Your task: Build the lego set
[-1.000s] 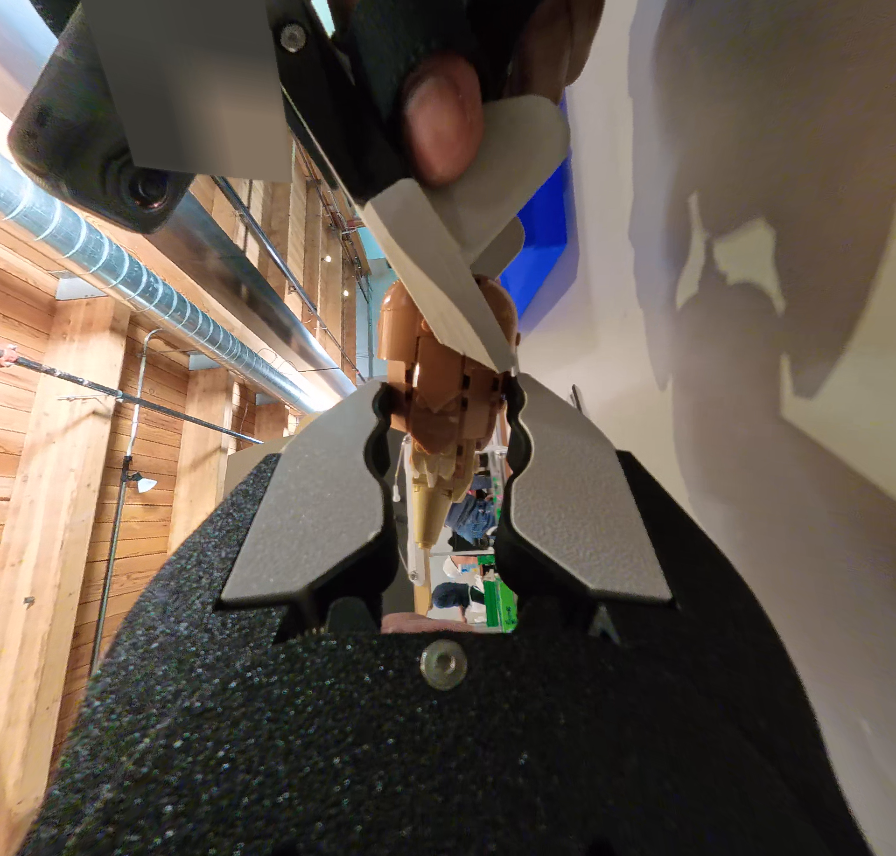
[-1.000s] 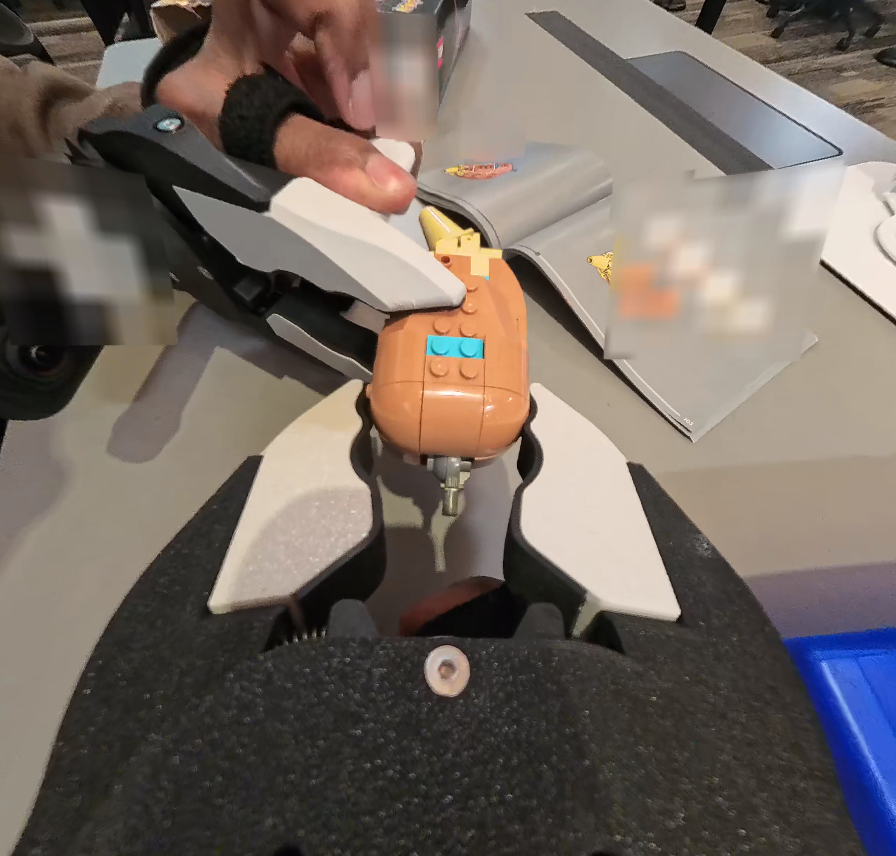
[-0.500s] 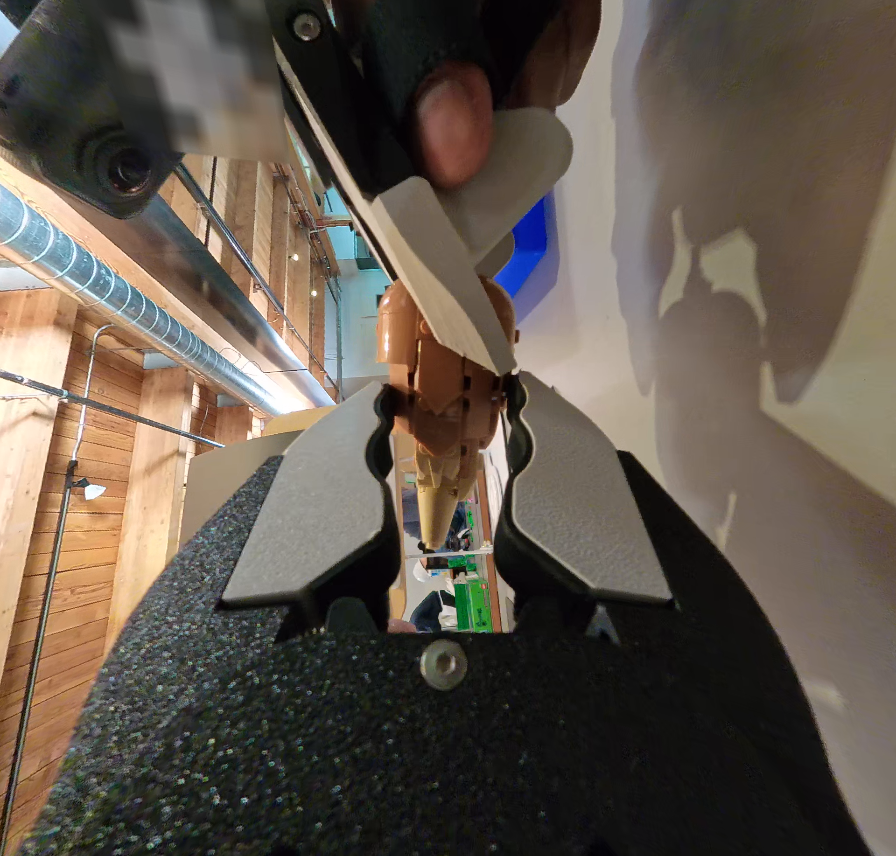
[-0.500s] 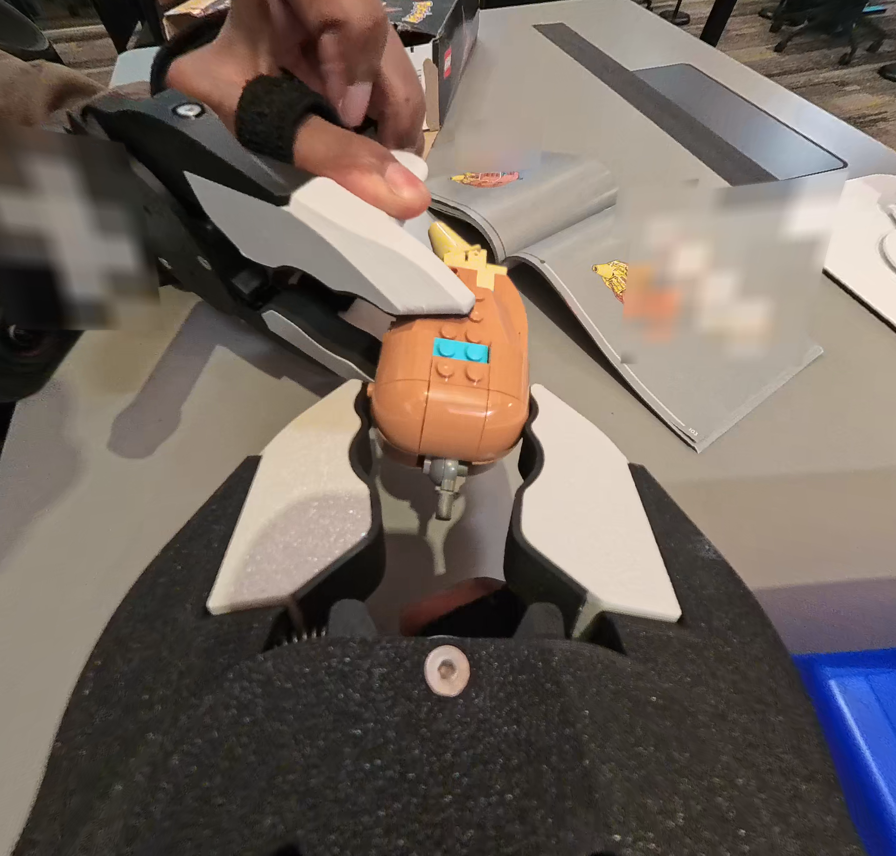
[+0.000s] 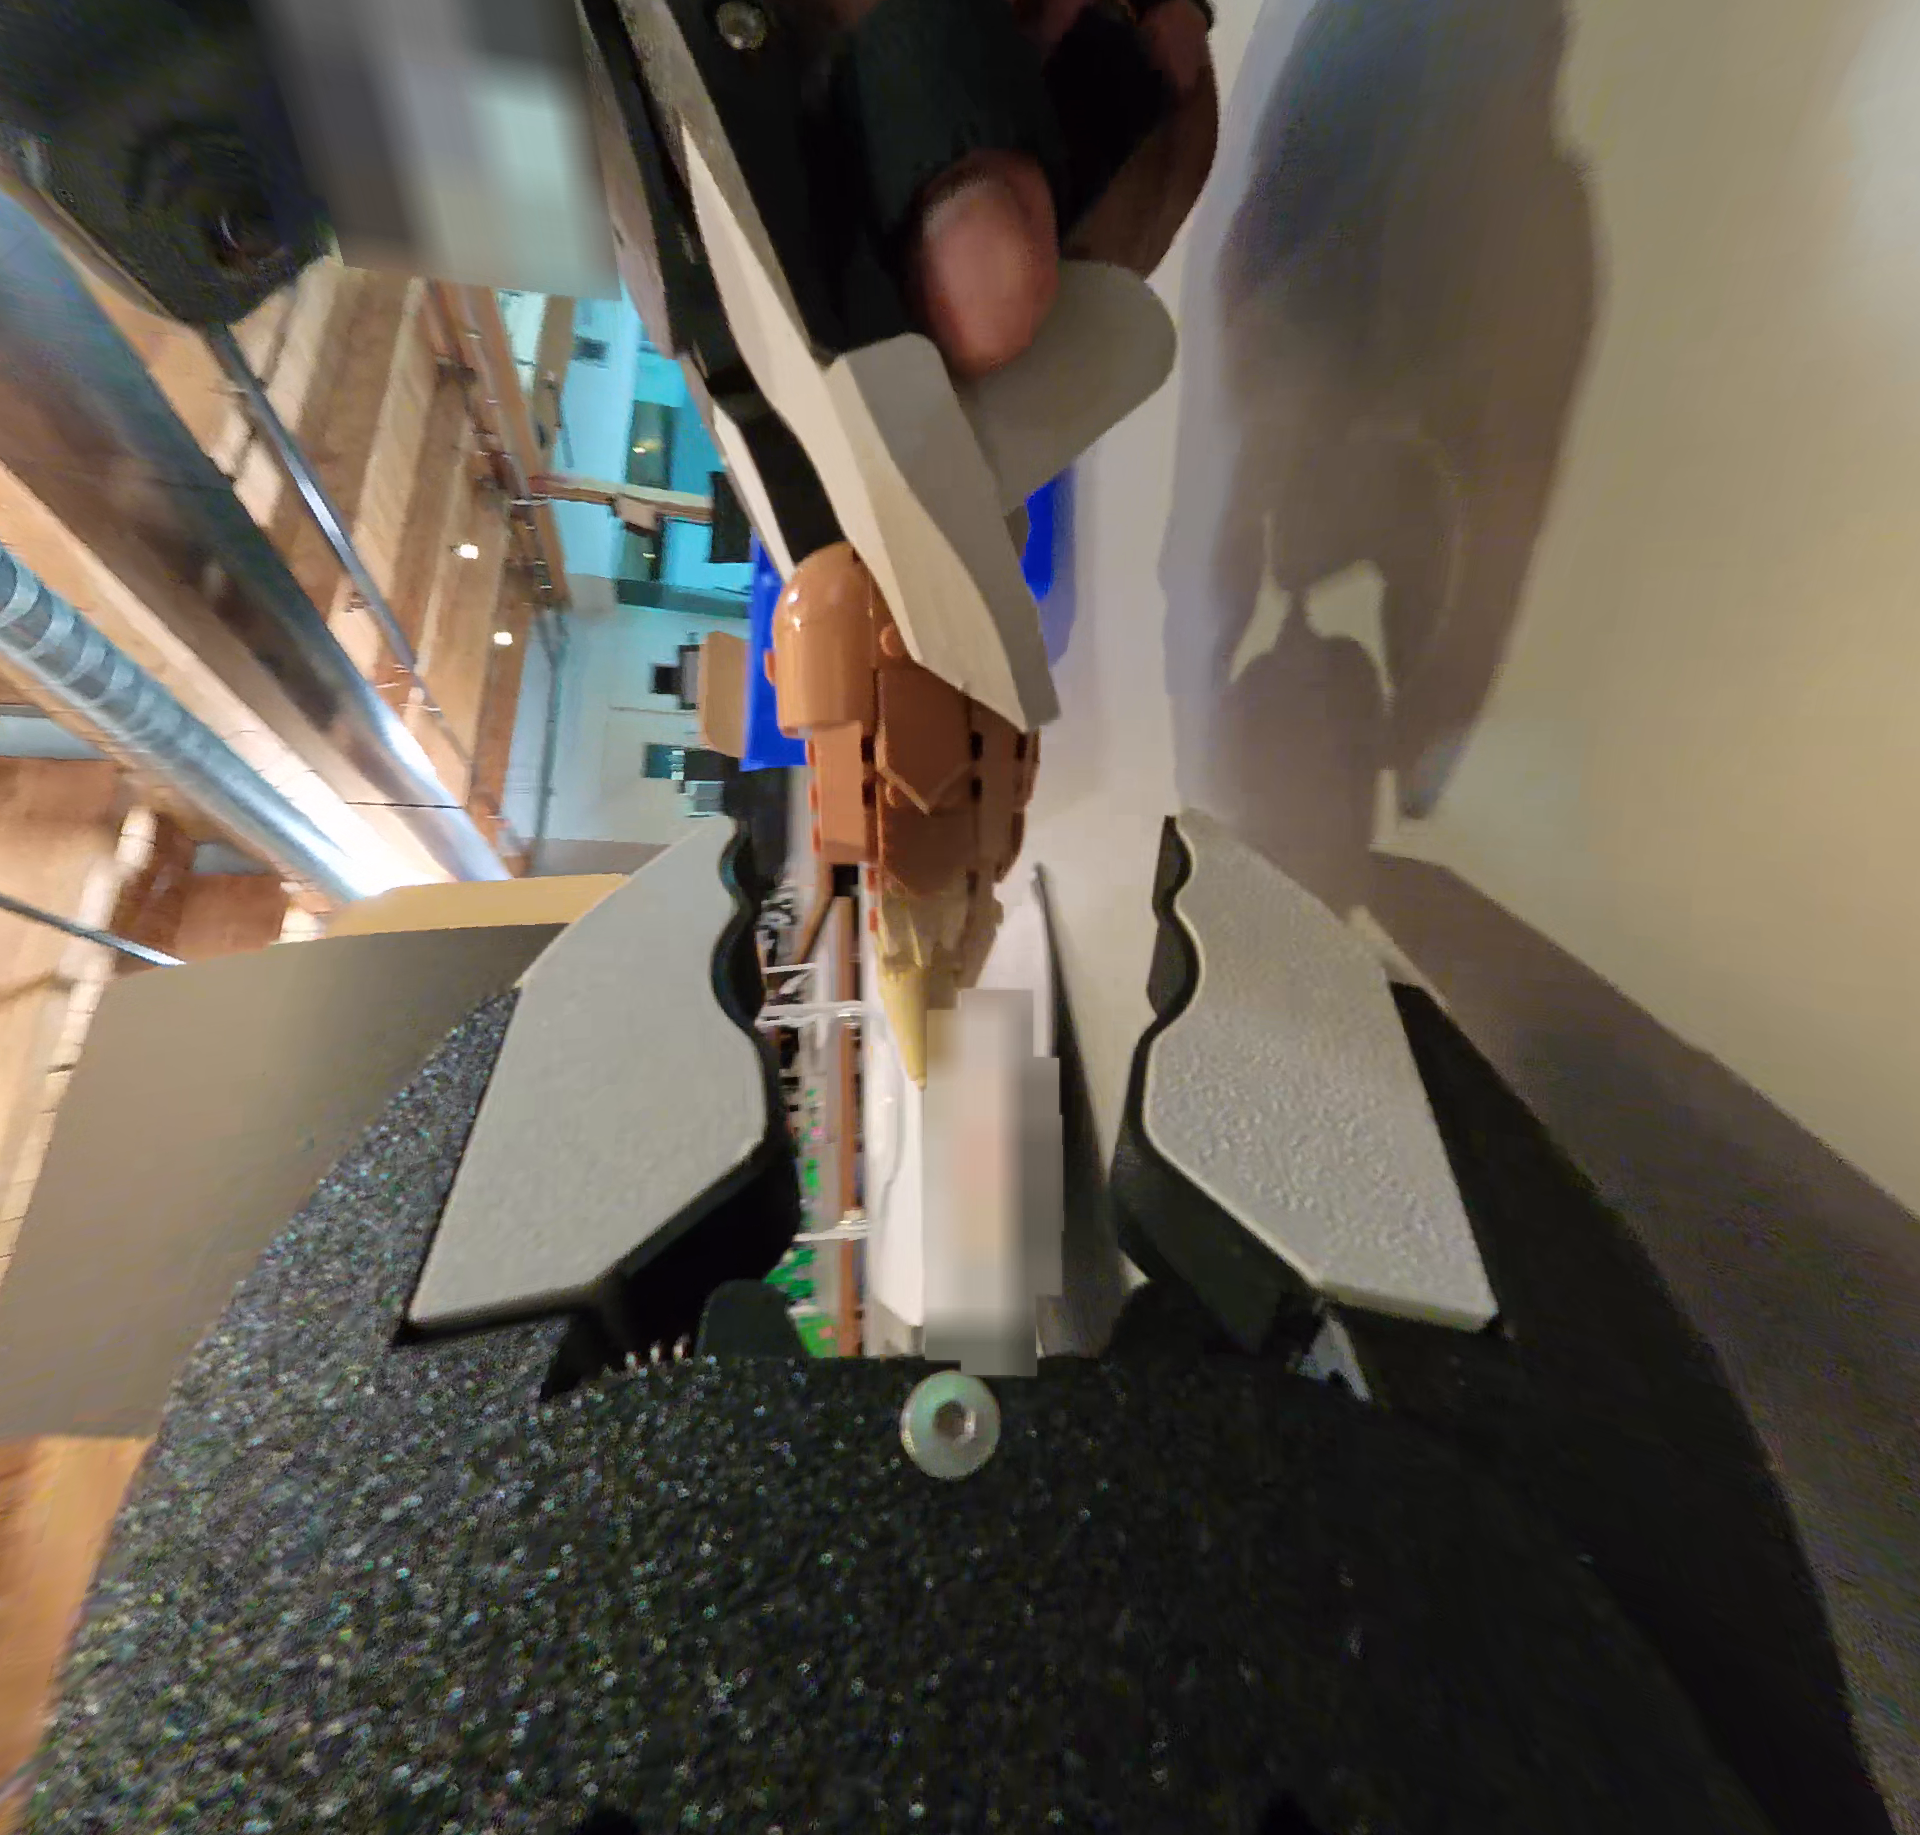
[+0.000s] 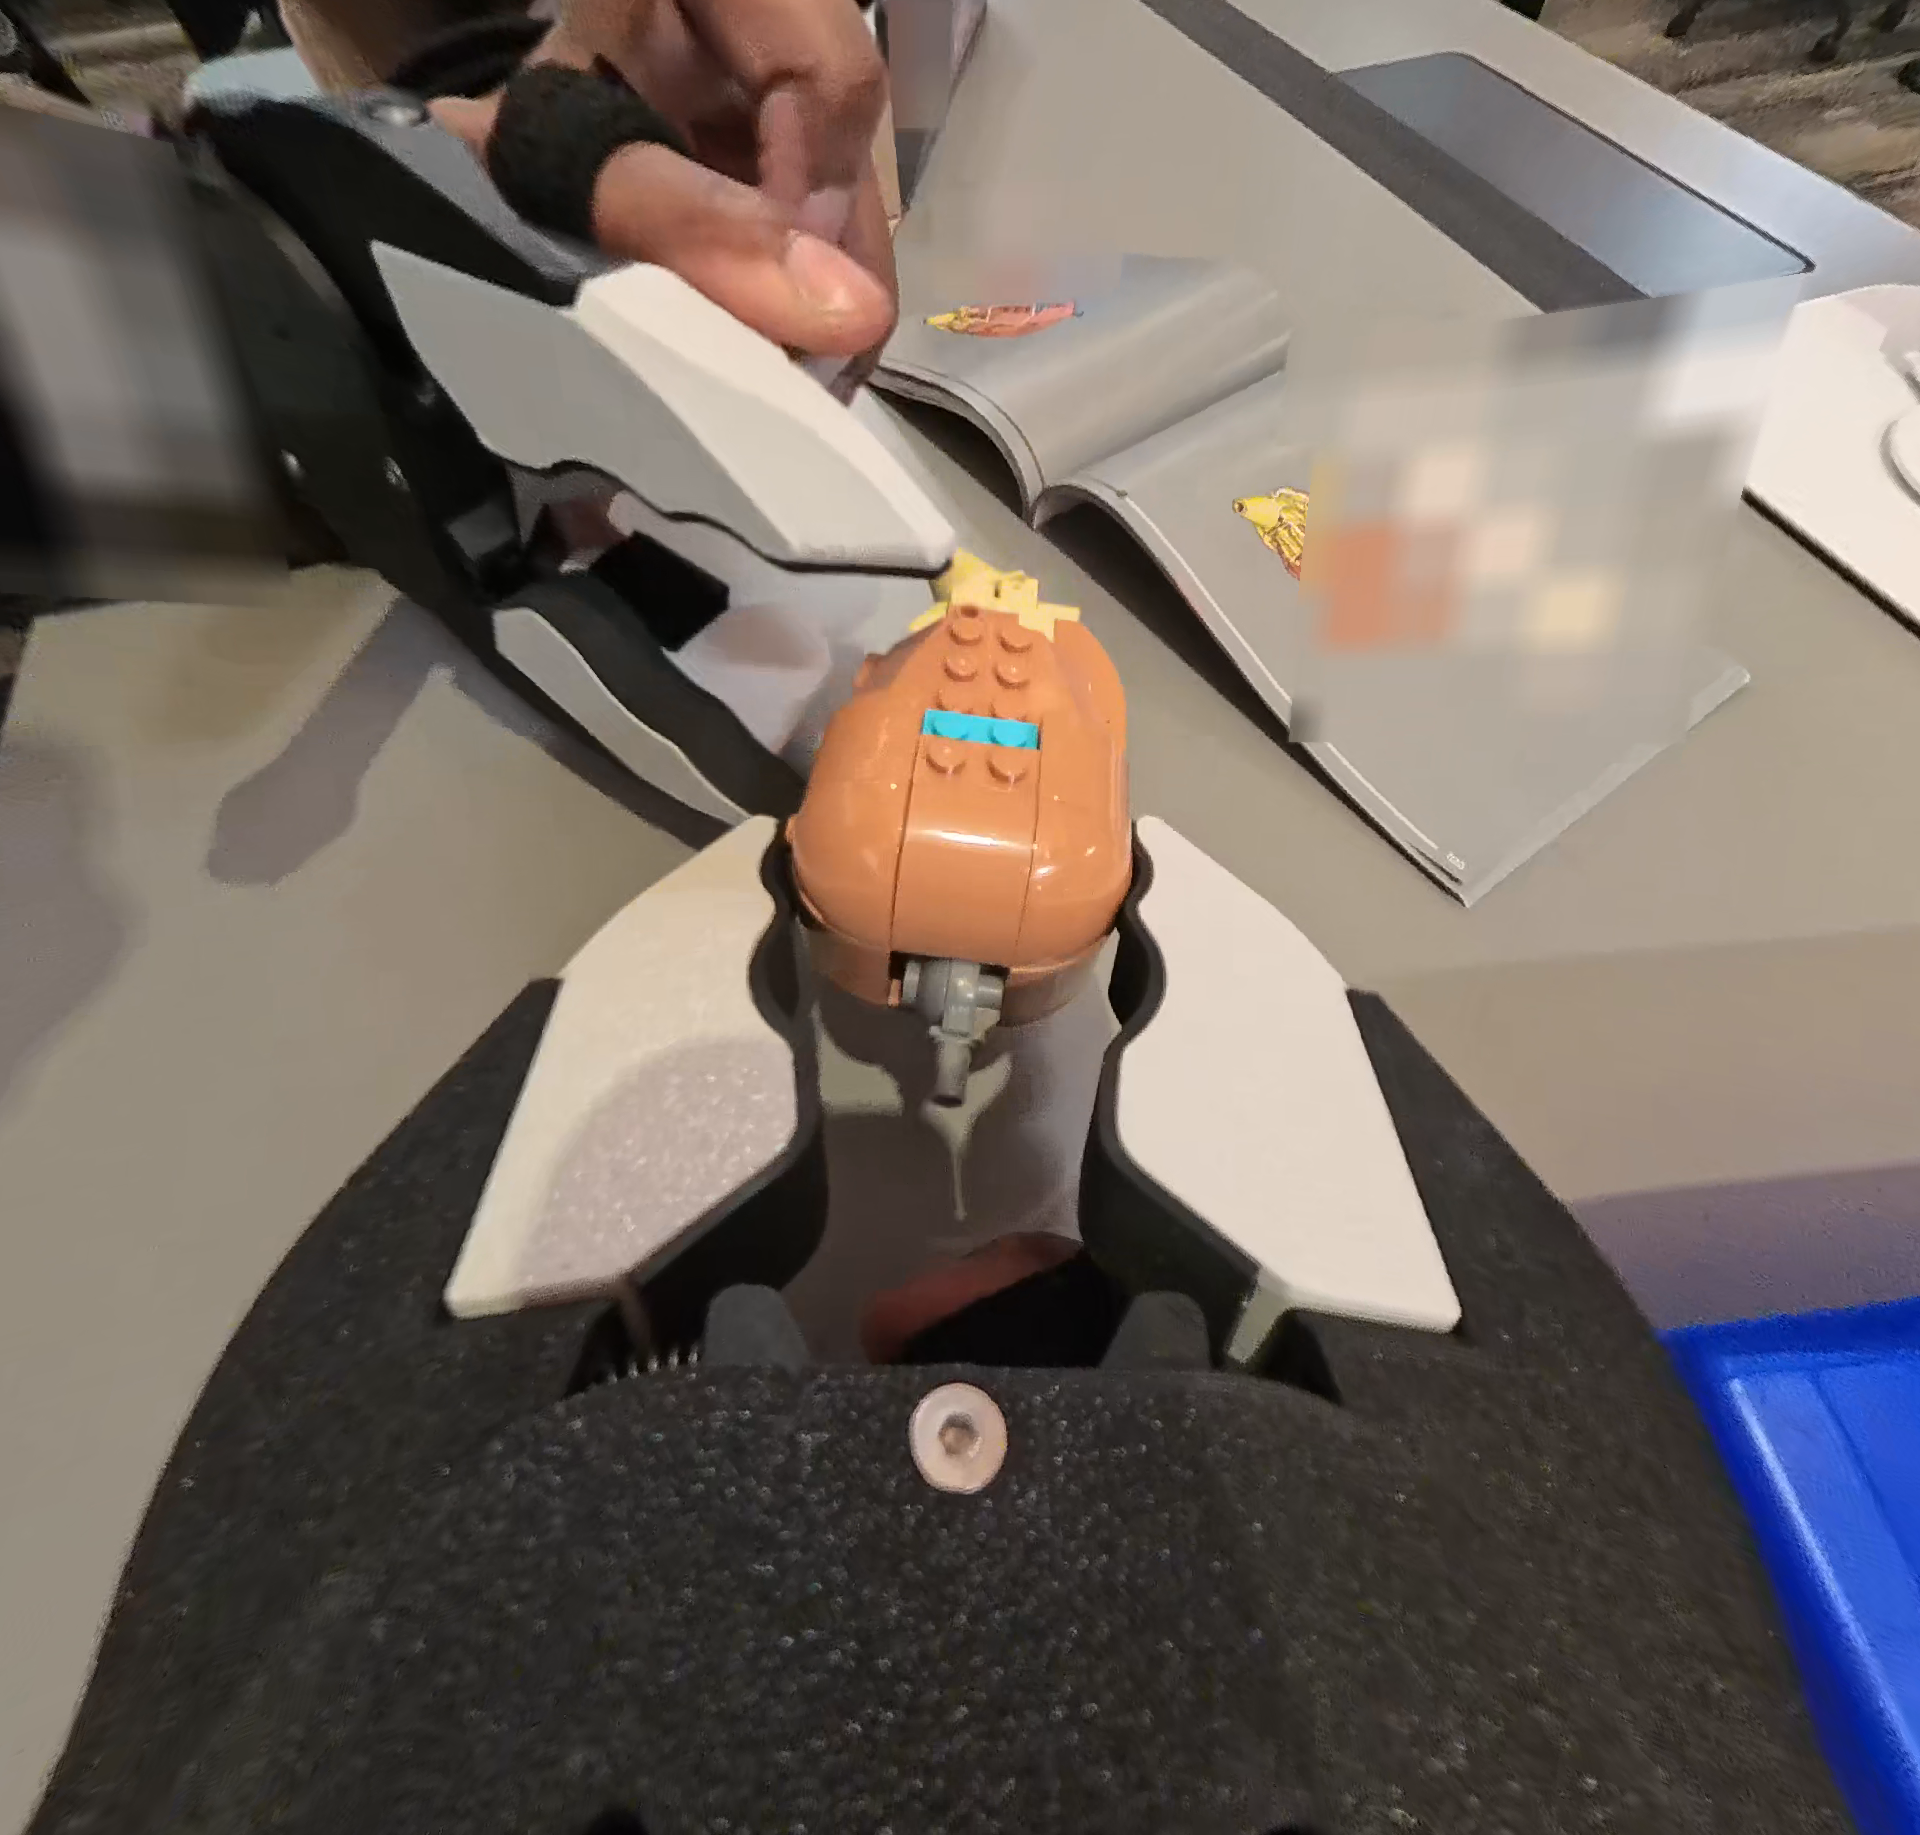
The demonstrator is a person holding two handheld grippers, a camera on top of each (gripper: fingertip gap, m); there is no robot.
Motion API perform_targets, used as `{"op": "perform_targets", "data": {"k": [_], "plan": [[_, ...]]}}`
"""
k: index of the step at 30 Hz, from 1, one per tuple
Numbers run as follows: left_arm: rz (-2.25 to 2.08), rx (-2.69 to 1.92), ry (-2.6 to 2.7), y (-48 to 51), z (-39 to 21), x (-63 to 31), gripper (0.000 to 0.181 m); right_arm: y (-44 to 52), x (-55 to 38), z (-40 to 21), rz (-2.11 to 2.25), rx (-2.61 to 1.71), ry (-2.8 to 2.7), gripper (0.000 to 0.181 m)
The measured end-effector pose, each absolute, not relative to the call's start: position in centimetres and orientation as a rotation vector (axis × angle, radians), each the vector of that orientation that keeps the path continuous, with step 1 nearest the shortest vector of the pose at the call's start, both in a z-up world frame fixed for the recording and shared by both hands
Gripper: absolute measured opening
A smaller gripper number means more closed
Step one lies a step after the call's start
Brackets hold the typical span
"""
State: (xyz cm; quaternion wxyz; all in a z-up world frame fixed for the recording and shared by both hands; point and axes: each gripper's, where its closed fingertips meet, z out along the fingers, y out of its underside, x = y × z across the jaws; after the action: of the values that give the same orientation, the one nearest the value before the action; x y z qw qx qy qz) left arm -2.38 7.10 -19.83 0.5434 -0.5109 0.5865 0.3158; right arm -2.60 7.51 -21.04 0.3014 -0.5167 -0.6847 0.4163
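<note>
A brown lego model [image 6: 961, 829] with a teal plate on top, a grey pin at its near end and a tan pointed tip at its far end hangs above the grey table [image 6: 312, 954]. My right gripper [image 6: 956, 829] is shut on its rounded near end. My left gripper [image 6: 852, 684] comes in from the upper left with its jaws apart around the tan end, and I cannot tell whether it touches. In the left wrist view the left gripper [image 5: 951, 827] is open, the model [image 5: 904, 767] points its tan tip between the jaws, and the right gripper's fingers [image 5: 935, 538] clamp it from above.
An open instruction booklet [image 6: 1143, 414] lies behind the model. A blue bin [image 6: 1818, 1473] is at the near right, a white tray [image 6: 1849, 497] at the far right and a dark box [image 6: 935, 19] at the back. A bare hand [image 6: 748, 175] rests on the left gripper. My left and right fingertips are right by each other.
My left gripper was shut on the model's far end and has now opened wide and let it go. My right gripper still holds the model in about the same place.
</note>
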Motion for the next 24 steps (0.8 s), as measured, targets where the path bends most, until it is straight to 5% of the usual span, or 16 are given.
{"op": "perform_targets", "data": {"k": [14,24], "plan": [[0.345,-1.277,1.162,6.1,-17.5,-1.5,0.076,5.2,-1.6,-18.8,1.597,-1.185,-1.822,0.059],[0.536,-1.197,1.306,5.6,-17.9,-0.9,0.038,4.9,-2.5,-19.4,1.461,-1.157,-1.851,0.059]]}}
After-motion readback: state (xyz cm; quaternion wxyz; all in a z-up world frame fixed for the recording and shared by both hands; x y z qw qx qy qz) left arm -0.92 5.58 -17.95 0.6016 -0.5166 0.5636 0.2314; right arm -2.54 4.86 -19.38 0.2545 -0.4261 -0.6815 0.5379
